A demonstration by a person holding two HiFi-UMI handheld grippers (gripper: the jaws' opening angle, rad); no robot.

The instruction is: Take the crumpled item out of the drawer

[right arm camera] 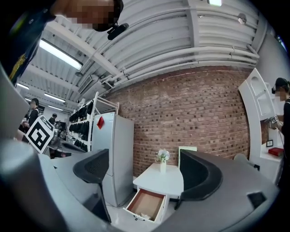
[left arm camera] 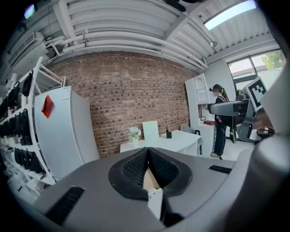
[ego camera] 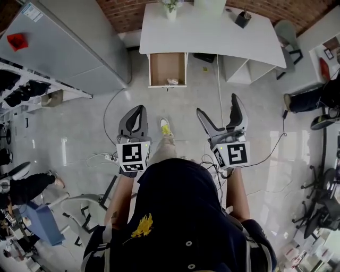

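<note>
The drawer (ego camera: 166, 65) stands pulled out from the left side of the white desk (ego camera: 212, 34), its wooden inside showing. A small pale crumpled item (ego camera: 173, 81) lies at its front edge; the right gripper view shows the crumpled item (right arm camera: 145, 215) in the drawer (right arm camera: 147, 201) too. Both grippers hang over the floor, well short of the desk. My left gripper (ego camera: 136, 113) is shut with nothing in it; in its own view the left gripper (left arm camera: 147, 152) has its jaws meeting. My right gripper (ego camera: 220, 113) is open and holds nothing, and its own view frames the desk between the right gripper's (right arm camera: 145, 172) jaws.
A grey fridge (ego camera: 69, 48) stands left of the desk, beside a shelf rack (ego camera: 21, 85). A vase of flowers (ego camera: 170, 8) and a pen holder (ego camera: 243, 18) sit on the desk. Cables (ego camera: 109, 114) trail over the floor. Office chairs (ego camera: 319, 207) and people are at the sides.
</note>
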